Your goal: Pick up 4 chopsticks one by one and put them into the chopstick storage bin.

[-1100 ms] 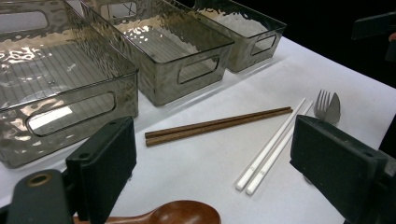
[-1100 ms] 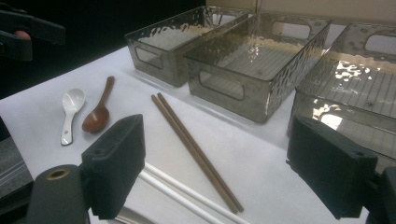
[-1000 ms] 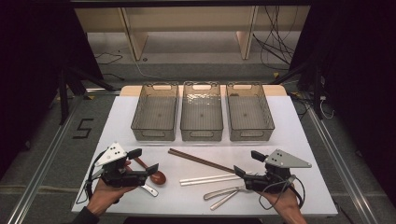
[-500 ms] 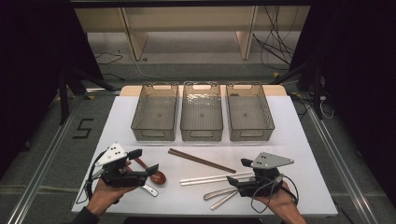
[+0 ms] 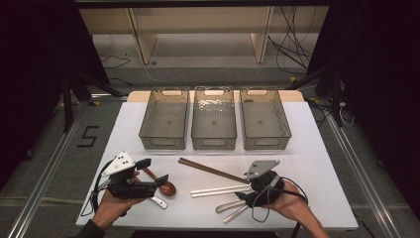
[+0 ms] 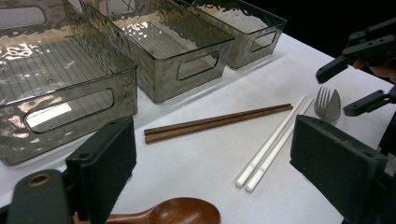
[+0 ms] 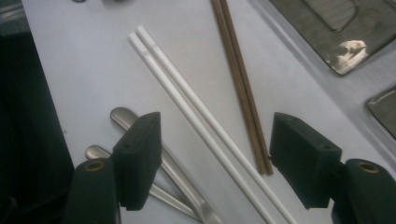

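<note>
White chopsticks [image 7: 201, 116] lie between the right gripper's [image 7: 215, 158] closing jaws, untouched (brown pair [image 7: 240, 88] alongside). Left gripper [image 6: 210, 177] stands spread.

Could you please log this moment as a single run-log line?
right gripper: jaws open, just been closing, straddling white chopsticks and brown chopsticks | left gripper: open above wooden spoon | bins: empty

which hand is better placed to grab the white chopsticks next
Right, probably. The right gripper hangs just above the white chopsticks, which lie between its jaws, open and just closing in. The left gripper sits over by the wooden spoon.
</note>
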Action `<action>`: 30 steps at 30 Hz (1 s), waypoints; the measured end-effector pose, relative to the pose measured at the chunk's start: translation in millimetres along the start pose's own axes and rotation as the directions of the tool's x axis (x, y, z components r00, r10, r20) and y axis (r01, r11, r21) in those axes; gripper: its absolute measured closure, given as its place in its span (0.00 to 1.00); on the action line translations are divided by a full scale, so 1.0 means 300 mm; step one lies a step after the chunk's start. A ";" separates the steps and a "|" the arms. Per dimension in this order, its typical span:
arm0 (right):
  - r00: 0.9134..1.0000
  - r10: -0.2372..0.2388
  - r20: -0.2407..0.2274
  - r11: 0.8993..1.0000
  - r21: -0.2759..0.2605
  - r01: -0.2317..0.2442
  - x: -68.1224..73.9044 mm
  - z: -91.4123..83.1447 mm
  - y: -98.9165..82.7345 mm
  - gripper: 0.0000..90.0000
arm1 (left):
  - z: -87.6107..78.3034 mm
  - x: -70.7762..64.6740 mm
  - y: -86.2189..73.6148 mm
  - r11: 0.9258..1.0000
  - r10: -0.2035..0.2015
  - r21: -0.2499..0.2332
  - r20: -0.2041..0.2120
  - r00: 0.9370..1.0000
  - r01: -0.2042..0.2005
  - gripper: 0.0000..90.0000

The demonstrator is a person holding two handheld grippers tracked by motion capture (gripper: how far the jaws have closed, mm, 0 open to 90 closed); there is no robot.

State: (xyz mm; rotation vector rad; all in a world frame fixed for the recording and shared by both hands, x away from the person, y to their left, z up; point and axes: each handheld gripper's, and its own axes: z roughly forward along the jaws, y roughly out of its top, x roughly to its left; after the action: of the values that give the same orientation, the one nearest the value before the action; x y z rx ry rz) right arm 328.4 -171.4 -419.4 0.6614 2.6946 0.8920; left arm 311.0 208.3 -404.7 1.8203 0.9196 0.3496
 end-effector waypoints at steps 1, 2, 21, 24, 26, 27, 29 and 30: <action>0.999 -0.032 -0.022 0.999 0.038 0.033 -0.009 0.020 0.015 0.46 | 0.000 0.000 0.000 1.000 -0.001 0.000 0.002 1.000 0.001 0.15; 0.998 -0.043 -0.037 0.997 0.056 0.045 -0.015 0.032 0.022 0.47 | 0.000 0.001 -0.001 1.000 0.000 -0.001 0.003 1.000 0.000 0.15; 0.977 -0.190 -0.098 0.937 0.280 0.210 -0.052 0.141 0.043 0.72 | 0.000 0.001 -0.003 1.000 0.000 0.005 0.002 1.000 0.000 0.15; 0.976 -0.192 -0.101 0.930 0.298 0.213 -0.062 0.147 0.036 0.73 | 0.000 0.001 -0.003 1.000 0.000 0.005 0.002 1.000 0.000 0.15; 0.974 -0.199 -0.110 0.927 0.302 0.223 -0.067 0.150 0.031 0.75 | 0.000 0.001 -0.003 1.000 0.003 0.007 0.002 1.000 -0.003 0.15; 0.973 -0.202 -0.114 0.924 0.307 0.228 -0.068 0.152 0.030 0.76 | 0.000 0.001 -0.003 1.000 0.003 0.007 0.001 1.000 -0.003 0.15; 0.972 -0.205 -0.116 0.921 0.313 0.232 -0.067 0.153 0.030 0.77 | 0.000 0.002 -0.003 1.000 0.003 0.008 0.000 1.000 -0.003 0.15; 0.971 -0.205 -0.124 0.917 0.321 0.235 -0.066 0.154 0.030 0.78 | 0.000 0.002 -0.003 1.000 0.002 0.008 0.000 1.000 -0.002 0.15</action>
State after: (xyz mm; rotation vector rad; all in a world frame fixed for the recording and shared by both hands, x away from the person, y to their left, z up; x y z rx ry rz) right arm 364.8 -151.0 -448.9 0.3714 2.9555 0.4195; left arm 311.1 208.9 -405.5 1.8286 0.9203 0.3476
